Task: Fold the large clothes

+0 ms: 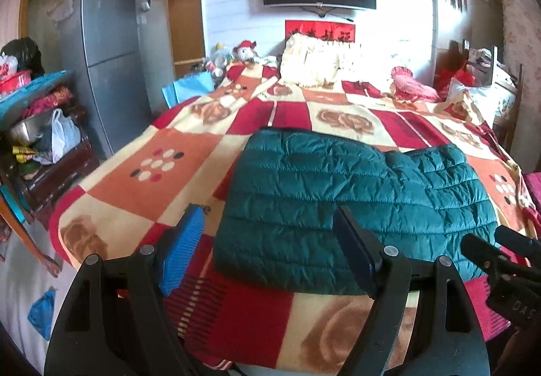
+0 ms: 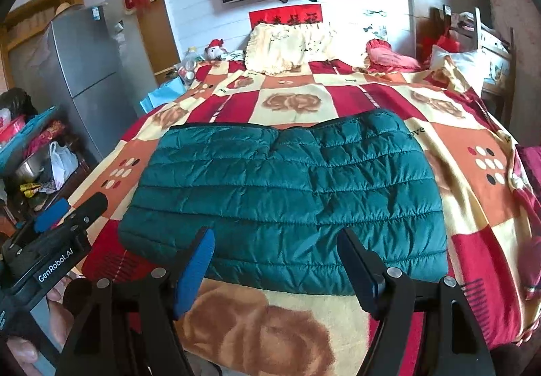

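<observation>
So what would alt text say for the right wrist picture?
A folded teal quilted jacket lies flat on a red, orange and cream patterned blanket covering a bed. The right hand-held gripper hovers open at its near edge, with the left hand-held gripper alongside.

I see a teal quilted jacket (image 2: 284, 193) on a blanket (image 2: 338, 105) checked in red, orange and cream with brown roses. My gripper pads (image 1: 182, 250) look bright blue, the pillow (image 2: 287, 44) cream, perhaps faintly patterned.
</observation>
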The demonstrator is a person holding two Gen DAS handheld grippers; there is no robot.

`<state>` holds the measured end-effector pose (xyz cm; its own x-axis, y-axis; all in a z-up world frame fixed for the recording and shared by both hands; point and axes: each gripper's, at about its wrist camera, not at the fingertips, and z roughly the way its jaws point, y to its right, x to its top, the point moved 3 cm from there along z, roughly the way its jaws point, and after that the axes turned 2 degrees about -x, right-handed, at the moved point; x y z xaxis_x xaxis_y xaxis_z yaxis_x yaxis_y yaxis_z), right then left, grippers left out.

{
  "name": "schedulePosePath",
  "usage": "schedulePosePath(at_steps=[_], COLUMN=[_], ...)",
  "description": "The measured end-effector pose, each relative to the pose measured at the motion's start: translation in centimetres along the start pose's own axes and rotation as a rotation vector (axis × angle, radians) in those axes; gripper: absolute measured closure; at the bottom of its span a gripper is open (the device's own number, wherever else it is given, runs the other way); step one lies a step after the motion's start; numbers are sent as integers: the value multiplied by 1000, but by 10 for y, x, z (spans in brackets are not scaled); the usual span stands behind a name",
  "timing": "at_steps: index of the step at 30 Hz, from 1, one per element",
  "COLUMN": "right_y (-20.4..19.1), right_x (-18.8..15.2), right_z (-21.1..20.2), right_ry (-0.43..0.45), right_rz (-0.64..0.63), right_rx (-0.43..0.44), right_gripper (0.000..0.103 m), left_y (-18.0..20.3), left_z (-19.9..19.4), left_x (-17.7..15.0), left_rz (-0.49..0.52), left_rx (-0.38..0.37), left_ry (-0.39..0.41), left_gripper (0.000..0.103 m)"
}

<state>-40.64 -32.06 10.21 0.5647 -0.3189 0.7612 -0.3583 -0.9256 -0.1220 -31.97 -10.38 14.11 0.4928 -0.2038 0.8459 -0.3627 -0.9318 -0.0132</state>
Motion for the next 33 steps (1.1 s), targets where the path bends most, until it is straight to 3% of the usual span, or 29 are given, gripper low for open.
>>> schedulePosePath(at_steps=[12, 33], right_y=[-4, -7], right_x=[0, 0], right_z=[-2, -2], right_ry=[0, -3], right_rz=[-10, -11], right_rx=[9, 9], right_gripper=[30, 28], left_y=[2, 4], left_z=[-14, -11], left_x=[5, 1], left_rz=[2, -6], left_rx=[-28, -59], left_ry=[49, 11], left_gripper=[24, 24])
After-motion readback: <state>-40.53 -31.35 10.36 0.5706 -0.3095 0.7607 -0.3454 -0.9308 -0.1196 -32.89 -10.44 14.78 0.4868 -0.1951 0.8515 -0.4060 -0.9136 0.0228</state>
